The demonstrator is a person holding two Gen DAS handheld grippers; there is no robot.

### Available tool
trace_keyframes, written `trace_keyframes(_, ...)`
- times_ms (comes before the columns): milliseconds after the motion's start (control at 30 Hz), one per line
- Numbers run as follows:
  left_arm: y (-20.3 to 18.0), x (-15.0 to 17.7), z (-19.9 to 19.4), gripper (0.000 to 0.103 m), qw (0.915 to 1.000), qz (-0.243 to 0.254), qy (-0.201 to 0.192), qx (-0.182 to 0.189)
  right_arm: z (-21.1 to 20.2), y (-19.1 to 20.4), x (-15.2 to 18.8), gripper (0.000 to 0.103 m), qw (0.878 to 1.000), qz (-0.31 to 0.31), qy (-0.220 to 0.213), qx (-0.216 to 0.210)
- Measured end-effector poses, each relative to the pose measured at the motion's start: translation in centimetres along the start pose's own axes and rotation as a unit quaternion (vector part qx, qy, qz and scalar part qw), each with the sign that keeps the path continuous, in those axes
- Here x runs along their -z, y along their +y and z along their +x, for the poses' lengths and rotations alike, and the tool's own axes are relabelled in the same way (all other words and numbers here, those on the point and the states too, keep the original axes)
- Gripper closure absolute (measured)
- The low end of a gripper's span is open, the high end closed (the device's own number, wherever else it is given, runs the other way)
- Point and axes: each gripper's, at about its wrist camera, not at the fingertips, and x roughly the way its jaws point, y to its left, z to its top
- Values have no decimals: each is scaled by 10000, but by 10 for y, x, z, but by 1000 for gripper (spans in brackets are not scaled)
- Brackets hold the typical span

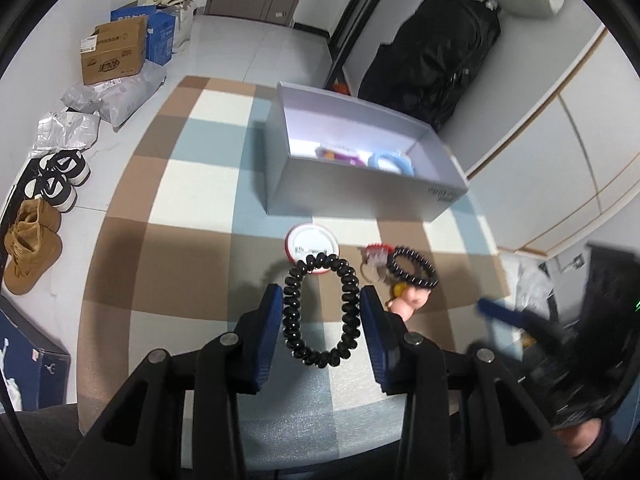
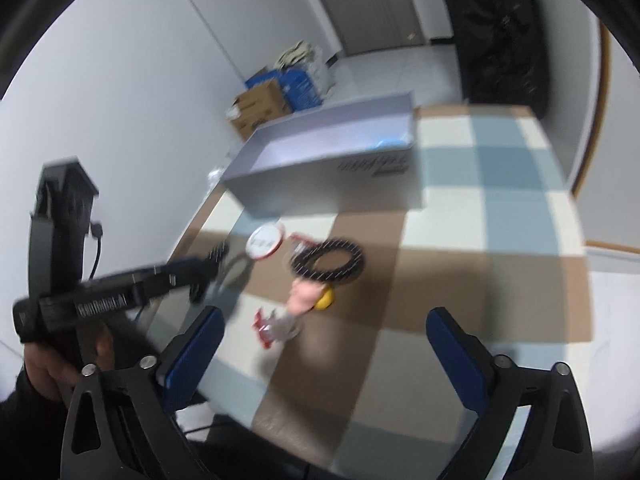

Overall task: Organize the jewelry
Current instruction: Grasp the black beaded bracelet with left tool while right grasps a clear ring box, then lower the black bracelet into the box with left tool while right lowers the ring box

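My left gripper (image 1: 320, 300) is shut on a black spiral bracelet (image 1: 319, 312), its blue pads pressing the loop's two sides above the checked mat. A black bead bracelet (image 1: 412, 267) lies on the mat to the right, next to a small pink doll charm (image 1: 410, 300) and a red-and-clear clip (image 1: 375, 255). A round white tin with a red rim (image 1: 313, 243) lies behind the loop. The open grey box (image 1: 360, 196) holds a blue ring (image 1: 390, 162) and a purple item (image 1: 340, 155). My right gripper (image 2: 324, 316) is open and empty above the mat; the bead bracelet (image 2: 328, 260) lies beyond it.
Shoes (image 1: 52, 180), cardboard boxes (image 1: 114, 50) and plastic bags (image 1: 116, 94) line the floor at the left. A black bag (image 1: 432, 60) stands behind the grey box. White cabinet doors (image 1: 560, 152) are at the right. The right gripper shows blurred in the left wrist view (image 1: 520, 320).
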Motion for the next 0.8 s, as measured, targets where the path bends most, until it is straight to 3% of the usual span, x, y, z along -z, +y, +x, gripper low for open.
trace_keyframes(133, 7, -5, -7, 69, 9997, -127, -194, 89, 12, 14, 6, 23, 9996, -177, 205, -80)
trace_keyframes(267, 12, -6, -10, 69, 9993, -215, -284, 134, 27, 29, 10, 34, 9987, -398, 327, -31)
trace_keyframes(467, 17, -5, -15, 69, 9990, -230, -352, 137, 42, 37, 6, 76, 9973, -542, 352, 348)
trace_keyframes(800, 16, -6, -17, 69, 9987, -234, -408, 191, 35, 37, 2, 76, 9983, -486, 166, 284)
